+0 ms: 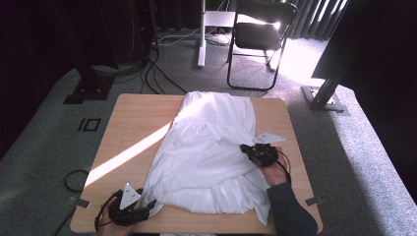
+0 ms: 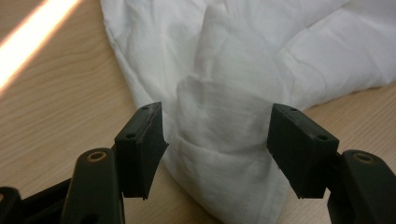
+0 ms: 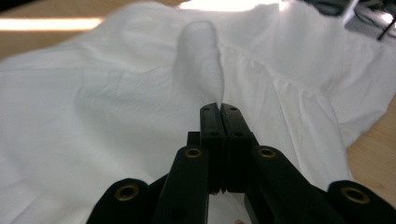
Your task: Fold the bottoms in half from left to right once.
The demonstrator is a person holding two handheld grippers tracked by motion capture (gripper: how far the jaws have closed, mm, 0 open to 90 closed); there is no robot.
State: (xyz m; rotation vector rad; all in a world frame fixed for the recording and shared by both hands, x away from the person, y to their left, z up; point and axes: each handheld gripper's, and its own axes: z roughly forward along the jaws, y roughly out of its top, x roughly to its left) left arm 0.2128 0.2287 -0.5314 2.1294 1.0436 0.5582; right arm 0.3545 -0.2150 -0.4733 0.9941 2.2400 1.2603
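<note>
A white garment [image 1: 209, 152] lies spread across the middle of a light wooden table [image 1: 128, 123], its narrow end toward the far edge and its wide, ruffled hem toward the person's side, with a stripe of sunlight crossing the bare wood to its left. At the near left corner of the table, the left gripper [image 1: 147, 204], topped by a grey three-cornered plate, sits just beside the hem's left corner. In the left gripper view its black jaws stand apart on either side of a raised fold at the cloth's corner [image 2: 219, 135]; the pads do not press on the fabric, and the left gripper [image 2: 217, 144] rests low over the wood. On the right side of the cloth, the right gripper [image 1: 244, 148] reaches in from the person's dark-sleeved arm [image 1: 290, 206], its tips over the garment's right edge. In the right gripper view the jaws of the right gripper [image 3: 220, 108] are clamped together on a thin ridge of the white fabric [image 3: 201, 60], which rises as a pinched crease just beyond the tips. A small white tag [image 1: 270, 137] lies on the table by the right hand. Behind the table stand a black folding chair [image 1: 260, 34] and loose cables on the grey carpet [image 1: 49, 132].
</note>
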